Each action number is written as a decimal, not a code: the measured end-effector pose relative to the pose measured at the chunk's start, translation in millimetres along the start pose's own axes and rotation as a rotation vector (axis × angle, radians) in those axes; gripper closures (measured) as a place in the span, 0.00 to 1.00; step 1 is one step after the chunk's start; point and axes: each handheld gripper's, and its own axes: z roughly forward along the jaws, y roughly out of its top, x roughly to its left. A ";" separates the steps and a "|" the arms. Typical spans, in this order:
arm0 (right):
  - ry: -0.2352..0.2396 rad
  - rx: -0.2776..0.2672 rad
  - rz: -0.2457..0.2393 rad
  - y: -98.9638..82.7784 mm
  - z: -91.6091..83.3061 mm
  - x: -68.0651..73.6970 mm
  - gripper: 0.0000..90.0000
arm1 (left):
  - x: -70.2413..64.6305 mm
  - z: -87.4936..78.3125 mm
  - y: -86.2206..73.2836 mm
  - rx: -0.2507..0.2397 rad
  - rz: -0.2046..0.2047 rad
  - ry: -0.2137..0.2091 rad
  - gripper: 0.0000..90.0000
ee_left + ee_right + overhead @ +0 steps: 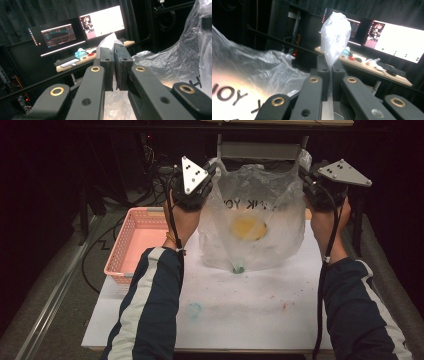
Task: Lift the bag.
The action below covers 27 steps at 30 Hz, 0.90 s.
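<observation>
A clear plastic bag [252, 220] with dark lettering hangs over the white table [240, 310], held up by its two handles. A round yellow object [248, 228] shows through its side, and something small and green [238, 269] sits at its bottom tip. My left gripper [212, 170] is shut on the bag's left handle [108, 42], which pokes up between the jaws. My right gripper [305, 172] is shut on the right handle [335, 35], which stands up above its jaws. The bag wall [249, 72] spreads to the left of it.
A pink plastic basket [134, 240] sits at the table's left edge beside my left forearm. A faint green stain [193, 310] marks the front of the table. Two lit monitors [82, 28] and a desk [372, 67] stand beyond in the dark room.
</observation>
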 end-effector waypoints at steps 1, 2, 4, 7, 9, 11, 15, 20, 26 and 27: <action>-0.010 0.000 -0.003 1.1 0.5 -2.8 1.00 | 2.8 -0.2 2.1 0.003 0.004 0.010 0.94; -0.018 0.005 -0.004 2.4 0.5 -6.4 1.00 | 5.8 -0.8 4.4 0.005 0.012 0.020 0.94; -0.037 0.005 -0.003 5.3 0.3 -14.4 1.00 | 12.2 -1.8 8.2 0.005 0.005 0.042 0.95; -0.060 0.013 0.008 7.9 -0.1 -24.6 1.00 | 18.4 -1.2 10.3 0.012 0.000 0.071 0.95; -0.074 0.019 0.009 8.2 0.3 -29.3 1.00 | 21.5 -1.1 9.5 0.013 0.004 0.093 0.95; -0.084 0.013 0.026 7.6 -0.4 -34.7 1.00 | 24.1 0.7 7.0 0.026 -0.004 0.107 0.95; -0.095 0.036 0.025 3.3 2.0 -39.6 1.00 | 29.7 3.0 0.3 0.044 -0.023 0.123 0.95; -0.092 0.064 0.034 -5.4 5.1 -45.1 1.00 | 31.3 9.4 -13.4 0.099 -0.030 0.126 0.91; -0.083 0.108 0.028 -20.6 12.7 -40.2 1.00 | 26.7 13.7 -29.1 0.123 -0.032 0.114 0.84; -0.085 0.116 0.033 -24.5 15.0 -40.0 1.00 | 26.8 13.8 -30.5 0.122 -0.038 0.112 0.81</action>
